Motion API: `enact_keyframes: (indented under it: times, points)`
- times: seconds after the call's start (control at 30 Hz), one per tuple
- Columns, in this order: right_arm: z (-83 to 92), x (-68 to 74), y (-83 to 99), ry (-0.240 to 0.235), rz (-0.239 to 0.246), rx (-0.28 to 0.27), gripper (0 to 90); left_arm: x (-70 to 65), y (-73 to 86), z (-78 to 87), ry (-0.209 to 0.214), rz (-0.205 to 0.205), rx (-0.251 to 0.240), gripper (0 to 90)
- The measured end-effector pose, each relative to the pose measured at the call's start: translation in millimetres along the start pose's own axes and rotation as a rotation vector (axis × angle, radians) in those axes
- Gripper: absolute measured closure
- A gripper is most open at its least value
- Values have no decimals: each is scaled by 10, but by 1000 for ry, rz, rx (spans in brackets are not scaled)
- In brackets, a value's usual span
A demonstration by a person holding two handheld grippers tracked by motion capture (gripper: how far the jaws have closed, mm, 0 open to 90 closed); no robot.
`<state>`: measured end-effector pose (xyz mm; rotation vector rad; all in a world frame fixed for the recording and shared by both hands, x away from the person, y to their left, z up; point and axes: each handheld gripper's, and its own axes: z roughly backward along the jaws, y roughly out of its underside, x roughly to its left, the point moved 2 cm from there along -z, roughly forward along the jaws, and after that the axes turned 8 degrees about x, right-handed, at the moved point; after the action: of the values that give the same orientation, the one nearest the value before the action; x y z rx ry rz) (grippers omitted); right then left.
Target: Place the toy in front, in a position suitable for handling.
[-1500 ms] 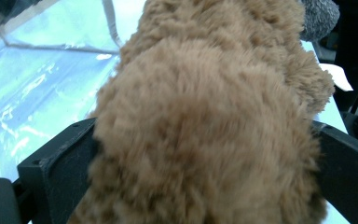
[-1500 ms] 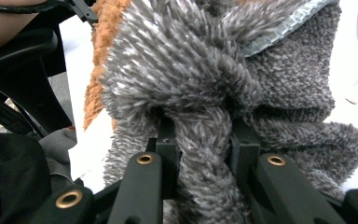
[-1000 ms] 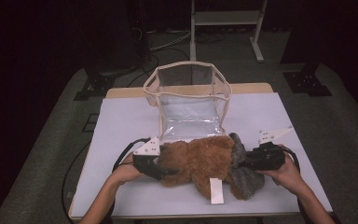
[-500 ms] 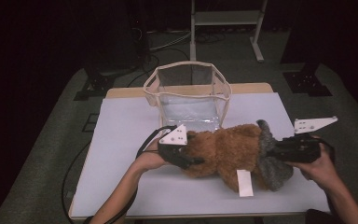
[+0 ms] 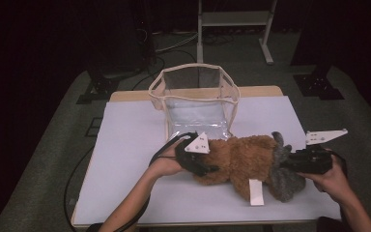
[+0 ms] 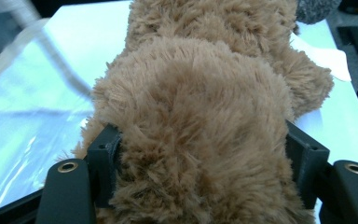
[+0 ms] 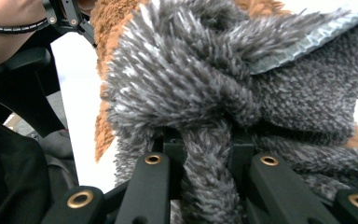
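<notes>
Since the earlier frame, the brown plush toy animal with a grey shaggy end [image 5: 244, 162] has shifted rightward across the white-covered worktop [image 5: 125, 145], and both hands have gone with it. It lies on its side in front of the clear plastic bag with cream trim [image 5: 195, 99], which stands open and upright just behind it. The left gripper [image 5: 198, 162] has its jaws on either side of the toy's brown end; they have just been closing, and in the left gripper view the fur bulges between them, squeezed from both sides. The right gripper [image 5: 302, 162] meets the toy's grey end; in the right gripper view its jaws stand nearly together, pinching a narrow tuft of grey fur [image 7: 207, 172]. A white tag [image 5: 256, 192] hangs from the toy onto the worktop.
</notes>
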<state>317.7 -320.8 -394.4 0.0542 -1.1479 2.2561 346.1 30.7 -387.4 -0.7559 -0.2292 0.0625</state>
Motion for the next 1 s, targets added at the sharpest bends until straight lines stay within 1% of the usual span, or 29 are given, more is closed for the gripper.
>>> enact_keyframes:
  times: [0.13, 0.2, 0.3, 0.33, 0.37, 0.4, 0.43, 0.47, 0.5, 0.57, 0.6, 0.7, 0.77, 0.8, 0.87, 0.93, 1.0]
  points:
    - [-223, 60, -130, -46, 27, 4, 747, 1, 138, 261, -29, 15, 42, 305]
    - [-363, 107, -192, -74, 37, 6, 747, -13, 238, 381, -44, 18, 67, 304]
    - [-619, 166, -227, -111, 51, 38, 746, -41, 432, 500, -63, 35, 107, 295]
    - [-711, 179, -222, -113, 55, 57, 745, -58, 521, 522, -66, 44, 123, 290]
    - [-818, 199, -209, -100, 61, 95, 744, -72, 584, 540, -72, 51, 117, 278]
    - [-885, 213, -195, -88, 71, 122, 744, -81, 620, 554, -69, 62, 100, 271]
    - [-910, 220, -187, -85, 71, 128, 744, -91, 654, 567, -73, 69, 87, 265]
    - [-908, 220, -182, -82, 72, 130, 744, -105, 673, 576, -75, 72, 78, 255]
    - [-876, 215, -177, -68, 71, 135, 744, -114, 675, 574, -70, 76, 65, 242]
    - [-808, 199, -155, -44, 64, 147, 745, -123, 666, 560, -68, 68, 54, 232]
    - [-759, 181, -130, -33, 57, 147, 746, -126, 658, 551, -68, 70, 49, 227]
    - [-613, 155, -91, -27, 33, 121, 749, -129, 648, 537, -70, 57, 48, 213]
    - [-482, 163, -113, -18, 31, 95, 750, -129, 657, 532, -69, 60, 40, 208]
    - [-421, 181, -149, -19, 32, 80, 750, -125, 662, 531, -68, 57, 37, 204]
    - [-328, 223, -249, -12, 56, 63, 750, -125, 674, 523, -70, 60, 29, 199]
    - [-258, 303, -441, -10, 95, 55, 749, -125, 676, 515, -69, 62, 24, 190]
    - [-268, 373, -622, -8, 134, 60, 748, -127, 672, 516, -69, 59, 28, 187]
